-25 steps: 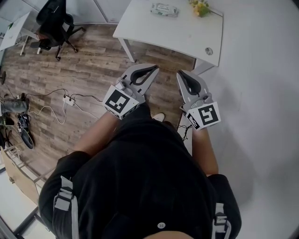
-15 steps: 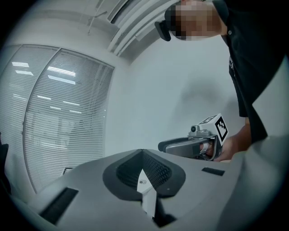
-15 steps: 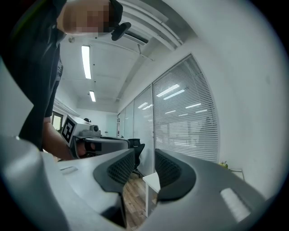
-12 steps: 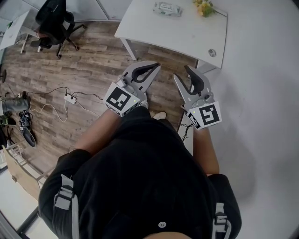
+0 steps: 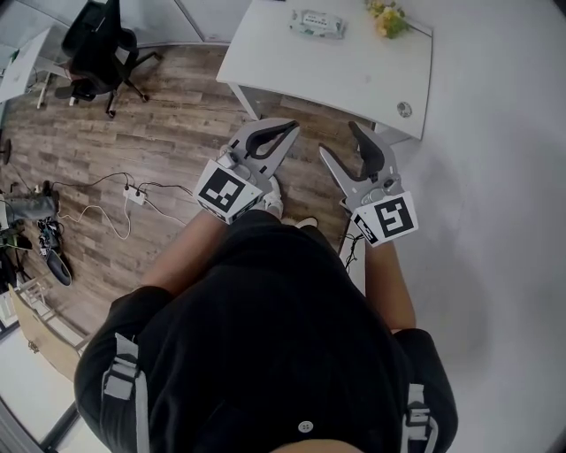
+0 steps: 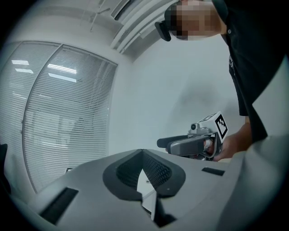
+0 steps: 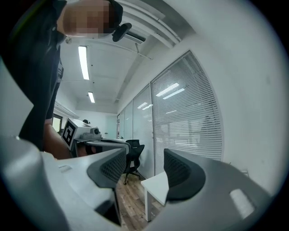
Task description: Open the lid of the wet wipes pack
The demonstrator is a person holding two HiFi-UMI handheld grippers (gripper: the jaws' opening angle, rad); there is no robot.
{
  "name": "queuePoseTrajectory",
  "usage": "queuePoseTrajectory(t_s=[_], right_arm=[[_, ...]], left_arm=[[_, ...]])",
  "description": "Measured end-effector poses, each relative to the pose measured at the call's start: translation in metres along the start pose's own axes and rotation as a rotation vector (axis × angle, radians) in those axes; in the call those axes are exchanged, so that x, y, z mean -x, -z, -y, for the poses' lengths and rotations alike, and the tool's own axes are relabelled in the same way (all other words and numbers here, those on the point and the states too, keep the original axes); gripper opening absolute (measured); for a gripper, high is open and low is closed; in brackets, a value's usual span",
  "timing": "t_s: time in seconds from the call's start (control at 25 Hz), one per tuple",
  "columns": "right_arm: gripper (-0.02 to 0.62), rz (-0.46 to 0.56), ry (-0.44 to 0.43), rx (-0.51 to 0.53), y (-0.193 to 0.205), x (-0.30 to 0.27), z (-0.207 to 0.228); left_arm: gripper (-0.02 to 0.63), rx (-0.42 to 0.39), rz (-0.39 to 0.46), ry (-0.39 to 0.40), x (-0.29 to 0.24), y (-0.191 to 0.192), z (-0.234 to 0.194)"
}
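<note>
Well short of the wet wipes pack [image 5: 316, 23], the left gripper [image 5: 291, 131] was closed, empty; the right gripper [image 5: 339, 139] had just been opening, jaws apart, empty.

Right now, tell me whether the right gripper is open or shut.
Open. The right gripper has just been opening; its jaws stand well apart with nothing between them.

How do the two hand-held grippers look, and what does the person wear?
Both the left gripper and the right gripper have pale grey bodies, curved jaws lined with black ribbed pads, and a white cube bearing black square markers. The person wears a black short-sleeved top.
</note>
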State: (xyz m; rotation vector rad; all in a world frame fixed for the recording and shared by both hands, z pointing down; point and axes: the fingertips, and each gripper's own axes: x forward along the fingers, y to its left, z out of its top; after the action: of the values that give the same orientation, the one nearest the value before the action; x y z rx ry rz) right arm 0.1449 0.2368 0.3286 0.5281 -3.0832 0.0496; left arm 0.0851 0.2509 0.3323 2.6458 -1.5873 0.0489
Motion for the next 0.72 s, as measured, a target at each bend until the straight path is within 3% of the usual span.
queuePoseTrajectory(t_s=[0.72], right_arm=[[0.291, -0.083, 0.038, 0.022, 0.015, -0.118, 0.027]], left_arm=[[0.006, 0.030, 0.028, 0.035, -0.005, 0.009, -0.123]])
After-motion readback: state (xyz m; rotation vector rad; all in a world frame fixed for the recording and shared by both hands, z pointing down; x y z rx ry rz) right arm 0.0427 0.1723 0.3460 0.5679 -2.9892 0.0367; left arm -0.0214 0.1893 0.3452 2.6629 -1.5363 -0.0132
